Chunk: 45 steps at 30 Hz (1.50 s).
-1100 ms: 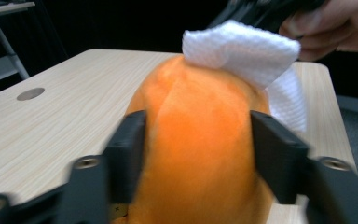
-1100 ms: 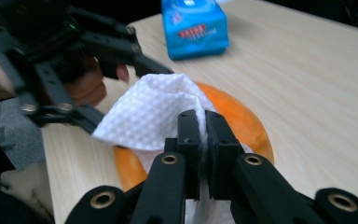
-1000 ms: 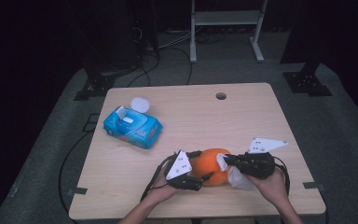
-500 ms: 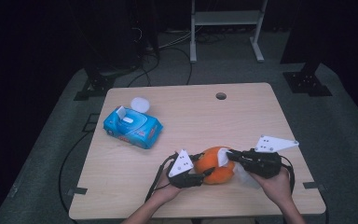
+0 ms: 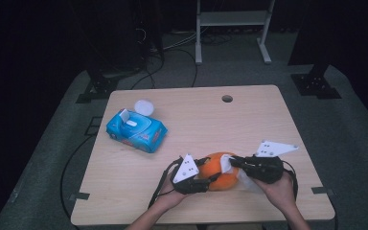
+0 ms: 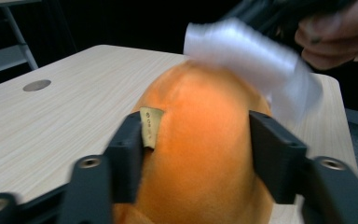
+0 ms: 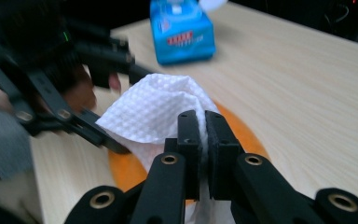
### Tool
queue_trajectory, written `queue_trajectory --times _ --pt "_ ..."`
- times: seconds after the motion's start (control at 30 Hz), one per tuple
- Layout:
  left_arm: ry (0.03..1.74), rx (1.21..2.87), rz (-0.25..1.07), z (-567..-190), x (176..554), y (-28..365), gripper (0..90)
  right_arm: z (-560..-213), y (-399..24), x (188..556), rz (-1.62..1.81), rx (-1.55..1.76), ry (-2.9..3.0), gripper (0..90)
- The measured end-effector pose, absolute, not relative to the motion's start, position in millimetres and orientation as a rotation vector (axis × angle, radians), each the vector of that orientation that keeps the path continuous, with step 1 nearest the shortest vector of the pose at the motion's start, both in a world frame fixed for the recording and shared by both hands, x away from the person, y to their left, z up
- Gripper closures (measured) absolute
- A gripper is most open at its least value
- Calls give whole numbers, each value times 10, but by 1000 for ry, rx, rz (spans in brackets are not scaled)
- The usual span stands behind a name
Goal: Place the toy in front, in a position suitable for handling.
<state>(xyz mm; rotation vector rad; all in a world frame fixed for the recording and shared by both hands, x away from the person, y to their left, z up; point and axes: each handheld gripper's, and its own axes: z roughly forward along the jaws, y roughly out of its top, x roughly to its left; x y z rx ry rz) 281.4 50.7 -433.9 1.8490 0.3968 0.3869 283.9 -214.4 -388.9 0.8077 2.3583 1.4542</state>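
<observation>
While the round orange plush toy (image 5: 219, 171) is clamped at lower centre by the left gripper (image 6: 200, 149), whose jaws have just been closing, a white textured wipe (image 7: 156, 114), pinched in the shut right gripper (image 7: 203, 154), is laid on its top.

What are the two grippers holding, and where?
Left gripper clamps the orange plush toy by its sides. Right gripper pinches a bunched fold of the white wipe.

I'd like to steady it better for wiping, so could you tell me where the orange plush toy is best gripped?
Grip the orange plush toy across its rounded flanks, coming in level from the person's left end, as the left gripper does now. That probably leaves the domed top free for the white wipe pinched in the right gripper.
</observation>
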Motion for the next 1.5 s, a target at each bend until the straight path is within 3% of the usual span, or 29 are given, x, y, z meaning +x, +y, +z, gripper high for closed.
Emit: queue_trajectory --times 0.17,0.23,0.47,0.53,0.63,0.7,0.83,1.07,1.17,1.27,1.5 --pt "411 1829 382 -4340 2880 612 163 -4025 -2224 2910 1376 862 2407 849" --pt "435 1834 353 -4379 2937 653 116 -4054 -2312 2935 1369 903 2398 849" --pt "436 1867 199 -4642 3081 565 88 -4100 -2444 2975 1351 936 2421 849" --pt "429 1852 190 -4678 3076 538 132 -4104 -2444 2974 1351 940 2418 849" --pt "420 1863 223 -4588 3026 548 360 -4084 -2441 2958 1356 947 2394 849" --pt "398 1861 301 -4465 2970 574 445 -4050 -2447 2946 1371 943 2367 852" --pt "387 1842 351 -4248 2917 672 470 -3876 -2443 2892 1519 914 2305 853" --pt "368 1917 343 -4316 2840 578 467 -3771 -2023 2797 1517 760 2351 853" --pt "364 1921 327 -4379 2865 581 415 -3930 -2035 2856 1443 797 2401 855" --pt "337 1898 324 -4383 2879 562 269 -4014 -2082 2882 1408 835 2420 856" --pt "386 1890 299 -4469 2988 610 98 -4045 -2278 2891 1372 880 2438 856"
